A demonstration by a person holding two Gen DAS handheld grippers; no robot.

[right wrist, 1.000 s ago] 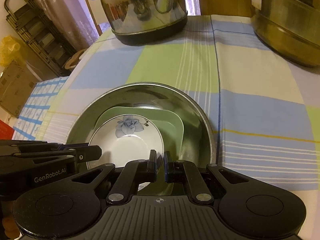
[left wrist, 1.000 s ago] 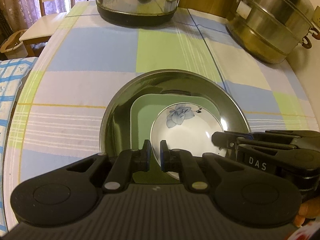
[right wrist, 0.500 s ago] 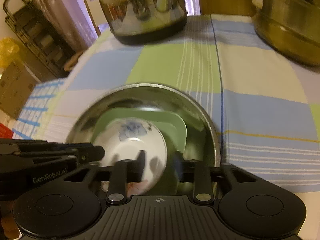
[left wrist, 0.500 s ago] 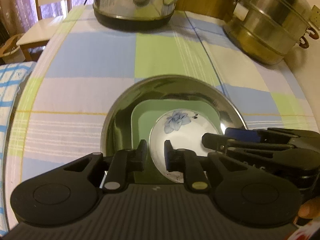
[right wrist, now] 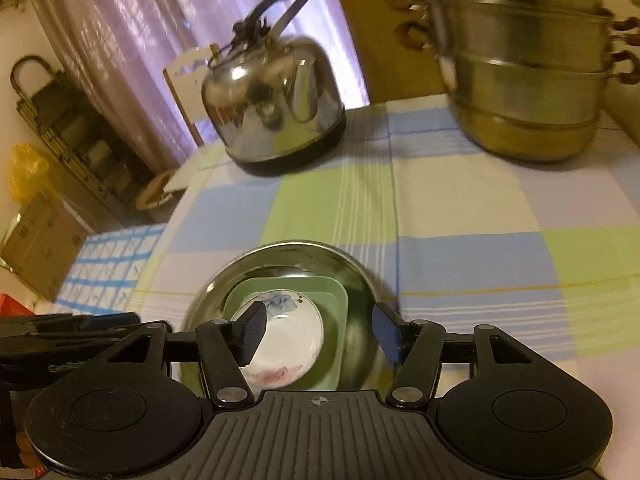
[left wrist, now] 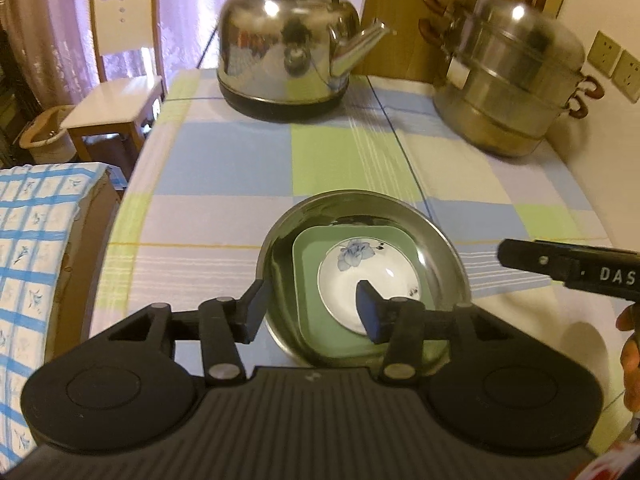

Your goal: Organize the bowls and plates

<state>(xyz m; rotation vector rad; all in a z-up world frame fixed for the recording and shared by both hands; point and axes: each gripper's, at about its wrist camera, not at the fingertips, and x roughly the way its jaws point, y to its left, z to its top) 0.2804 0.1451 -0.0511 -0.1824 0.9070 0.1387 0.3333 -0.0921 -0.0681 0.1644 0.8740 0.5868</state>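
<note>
A white bowl with a blue flower (left wrist: 366,270) sits inside a green square plate (left wrist: 308,264), which sits inside a steel basin (left wrist: 280,240) on the checked tablecloth. My left gripper (left wrist: 312,308) is open and empty, raised above the basin's near rim. My right gripper (right wrist: 318,332) is also open and empty, raised above the same stack: white bowl (right wrist: 288,336), green plate (right wrist: 332,300), steel basin (right wrist: 356,276). The right gripper's body shows at the right edge of the left wrist view (left wrist: 568,266).
A steel kettle (left wrist: 284,52) stands at the table's far middle and a stacked steel steamer pot (left wrist: 512,84) at the far right. A white chair (left wrist: 120,80) and a blue checked cloth (left wrist: 32,232) lie off the table's left edge.
Both grippers have opened wide, letting go of the stack's near rim, and pulled back and up. The bowl, plate and basin stay nested on the table.
</note>
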